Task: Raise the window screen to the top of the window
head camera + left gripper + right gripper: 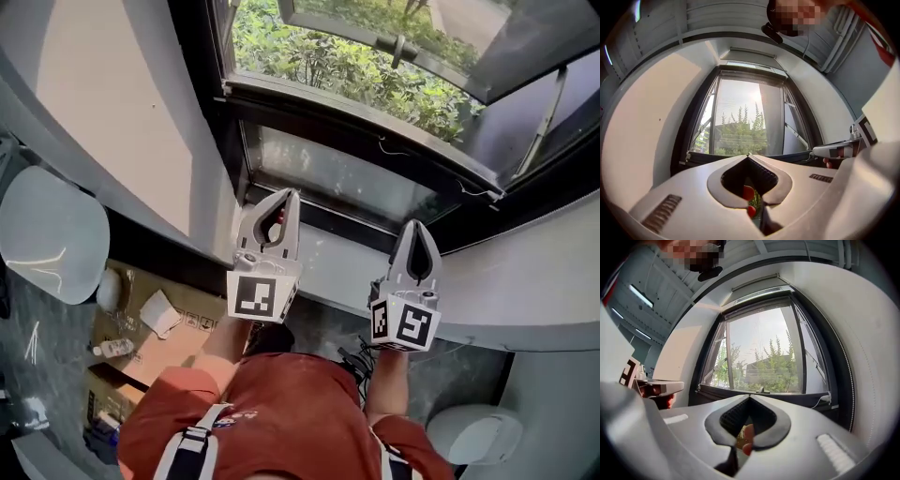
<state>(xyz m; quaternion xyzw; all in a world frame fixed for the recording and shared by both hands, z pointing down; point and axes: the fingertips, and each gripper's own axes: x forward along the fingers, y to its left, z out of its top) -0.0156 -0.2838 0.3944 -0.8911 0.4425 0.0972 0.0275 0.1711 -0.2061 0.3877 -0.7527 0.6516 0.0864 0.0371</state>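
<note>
The thin, nearly see-through window screen (758,341) lies inside the tall black metal window frame (246,155). It shows only as faint vertical lines against the sky, and how high it reaches in the frame cannot be told. The grey left gripper (285,196) and the grey right gripper (414,226) are both held just short of the frame's lower rail, side by side and apart from each other. Each has its jaws clenched together on nothing. Green leafy bushes (328,61) stand beyond the frame. A curved white sill (525,281) runs under the frame. Brown cardboard boxes (155,342) lie on the floor below and left of the frame.
</note>
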